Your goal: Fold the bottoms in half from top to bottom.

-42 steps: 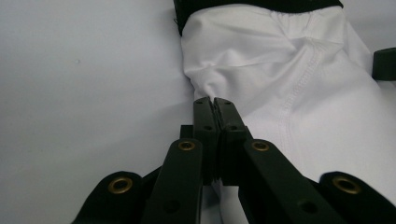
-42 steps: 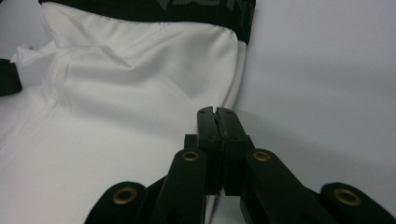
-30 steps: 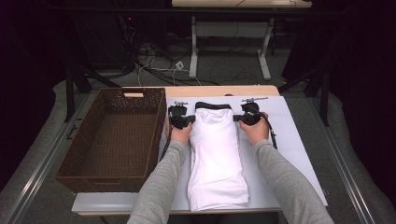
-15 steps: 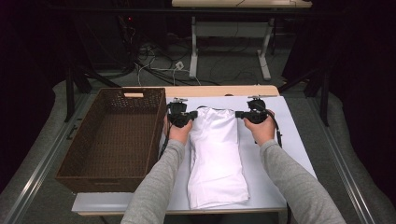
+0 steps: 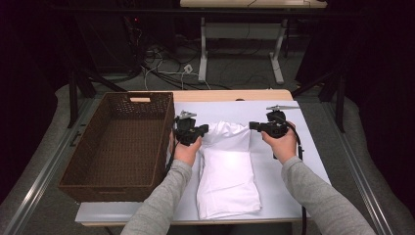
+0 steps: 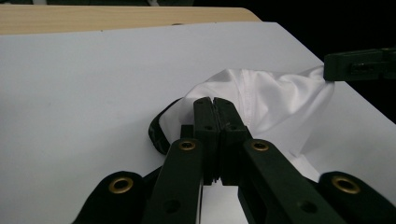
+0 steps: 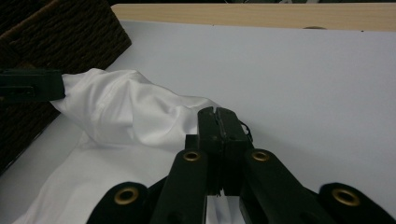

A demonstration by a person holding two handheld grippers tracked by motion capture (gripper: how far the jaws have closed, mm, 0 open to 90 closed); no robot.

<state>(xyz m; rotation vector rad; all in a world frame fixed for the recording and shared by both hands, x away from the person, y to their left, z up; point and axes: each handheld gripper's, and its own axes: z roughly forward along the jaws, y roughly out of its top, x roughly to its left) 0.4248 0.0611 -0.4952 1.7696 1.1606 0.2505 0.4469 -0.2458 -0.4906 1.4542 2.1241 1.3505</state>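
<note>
White cloth [image 5: 229, 171] lies mid-frame in the high view, its far edge lifted between left gripper [image 5: 201, 130] and right gripper [image 5: 254, 126]. Uneven pulling could skew the fold.

Left gripper view: jaws clamp a corner; thin fabric might slip.

Right gripper view: jaws pinch the other corner; basket [image 7: 70, 32] sits upper left.

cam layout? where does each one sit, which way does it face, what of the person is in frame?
High view: above the person's side, facing forward and down on the table; forearms, both hands.
Left gripper view: on the left gripper, along its shut jaws onto the white garment.
Right gripper view: on the right gripper, looking toward the basket.
Shared: the garment.
</note>
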